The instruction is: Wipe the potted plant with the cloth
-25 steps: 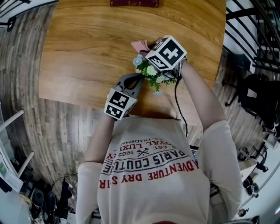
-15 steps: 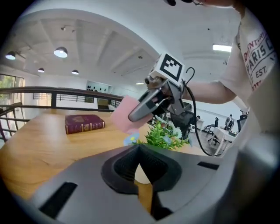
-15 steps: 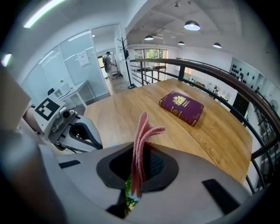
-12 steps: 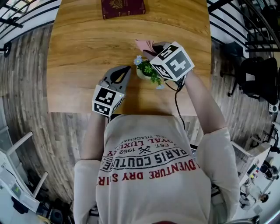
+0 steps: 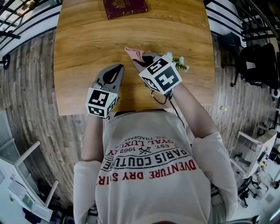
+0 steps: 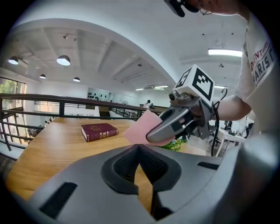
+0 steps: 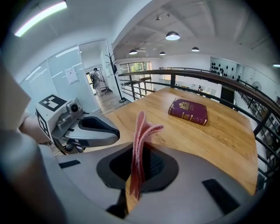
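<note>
Left gripper [image 5: 117, 67] drawn back; right gripper [image 5: 143, 59] pinching cloth [image 5: 133, 53].

cloth [image 5: 132, 53] in R gripper [image 5: 142, 60] jaws, plant [image 5: 178, 61] just right of it, L gripper [image 5: 117, 68] near on left, book [image 5: 124, 7] ahead on table [image 5: 78, 39]

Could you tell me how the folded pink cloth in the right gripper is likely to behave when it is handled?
The folded pink cloth probably bends easily: its layers splay apart above the right gripper. It looks light, since thin layers stand upright unsupported. Clamped between shut jaws, it seems unlikely to slip.
</note>
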Available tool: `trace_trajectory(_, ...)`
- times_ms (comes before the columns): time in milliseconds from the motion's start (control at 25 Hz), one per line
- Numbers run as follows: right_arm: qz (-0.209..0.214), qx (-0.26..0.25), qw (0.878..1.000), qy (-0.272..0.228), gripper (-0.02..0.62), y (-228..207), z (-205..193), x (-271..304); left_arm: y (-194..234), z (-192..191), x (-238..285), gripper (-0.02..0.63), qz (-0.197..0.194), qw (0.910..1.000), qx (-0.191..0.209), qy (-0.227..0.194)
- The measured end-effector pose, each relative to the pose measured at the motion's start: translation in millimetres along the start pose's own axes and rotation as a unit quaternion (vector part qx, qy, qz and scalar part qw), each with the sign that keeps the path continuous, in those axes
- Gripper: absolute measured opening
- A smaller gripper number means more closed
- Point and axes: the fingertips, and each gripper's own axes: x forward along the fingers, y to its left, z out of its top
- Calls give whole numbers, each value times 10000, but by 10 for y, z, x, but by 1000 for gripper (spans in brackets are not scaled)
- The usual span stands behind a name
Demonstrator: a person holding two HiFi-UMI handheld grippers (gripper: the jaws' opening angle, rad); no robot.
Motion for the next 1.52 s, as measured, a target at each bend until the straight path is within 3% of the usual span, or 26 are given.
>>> trace_trajectory(280, -704, 592, 9957, 63, 37, 83, -366, 506, 182, -354, -330, 14, 12, 9995, -168, 262)
trace_trajectory(600, -1759, 1236, 9766, 28, 37, -289, -866, 669, 219, -612, -358, 14, -139, 9984, -205, 518)
trace_trajectory(960, -1829, 2331, 9547, -290, 37, -385, -1113, 723, 141, -704, -267, 14, -449, 9965, -132, 688)
trace_trajectory(1080, -1697, 3176, 9308, -627, 37, -408, -1119, 731, 139, -729, -248, 14, -483, 9960, -137, 737)
trace_trajectory(1240, -1554, 4731, 8608, -1053, 37, -460, -1220, 706, 121, -782, -239, 14, -536, 9953, -158, 791)
trace_trajectory(1280, -1506, 4942, 8489, -1117, 37, -464, -1238, 704, 124, -796, -236, 14, -542, 9952, -162, 804)
trace_trajectory(1320, -1494, 4988, 8462, -1131, 37, -464, -1249, 699, 129, -807, -234, 14, -544, 9950, -165, 816)
trace_trajectory(1360, -1526, 4903, 8511, -1097, 37, -459, -1260, 689, 134, -813, -233, 14, -545, 9950, -168, 826)
trace_trajectory(1520, -1663, 4378, 8787, -925, 37, -409, -1316, 631, 128, -807, -209, 14, -569, 9948, -180, 827)
